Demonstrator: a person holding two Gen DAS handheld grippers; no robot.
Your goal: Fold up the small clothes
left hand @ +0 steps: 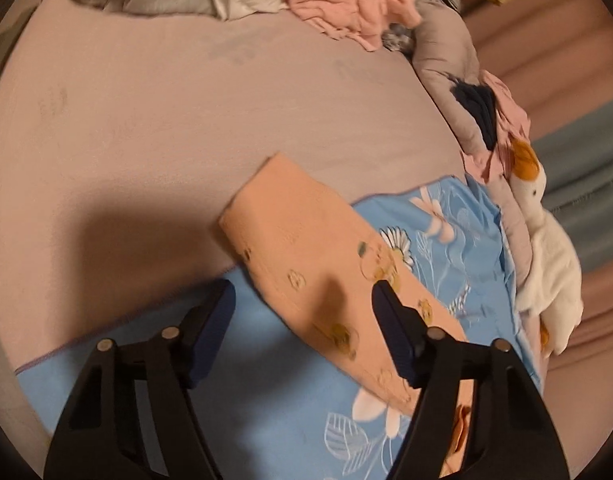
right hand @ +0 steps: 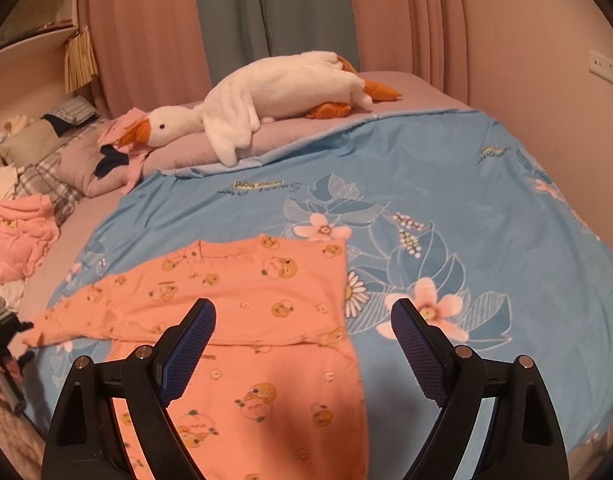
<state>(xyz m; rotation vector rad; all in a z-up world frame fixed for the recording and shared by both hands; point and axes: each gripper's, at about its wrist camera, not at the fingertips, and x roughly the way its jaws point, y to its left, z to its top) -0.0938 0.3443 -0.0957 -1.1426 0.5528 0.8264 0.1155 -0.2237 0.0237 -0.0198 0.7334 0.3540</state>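
From the left wrist, the left claw [left hand: 302, 300] stood wide open with nothing between its jaws, hanging over the orange garment [left hand: 306, 256]. What showed there was one long band of the garment, probably a sleeve, running from beneath the claw's right-hand finger up and away to a squared end that lay just off the blue quilt [left hand: 290, 408], on the mauve bedsheet [left hand: 186, 112]. That long axis crossed the claw's opening at a slant, so the claw would need turning to take the end squarely. The toy goose [left hand: 546, 256] lay well off beyond the quilt's far edge.

From the right wrist, the right claw [right hand: 304, 322] was likewise wide open and empty, above the garment's [right hand: 246, 292] body on the quilt [right hand: 466, 200], well short of the goose [right hand: 266, 96]. One sleeve stretched out leftward from the body, away from this claw; its cuff lay near the quilt's left edge. The left claw looked the nearer to that sleeve, so folding it inward across the body seemed its job, the right claw steadying the near side.
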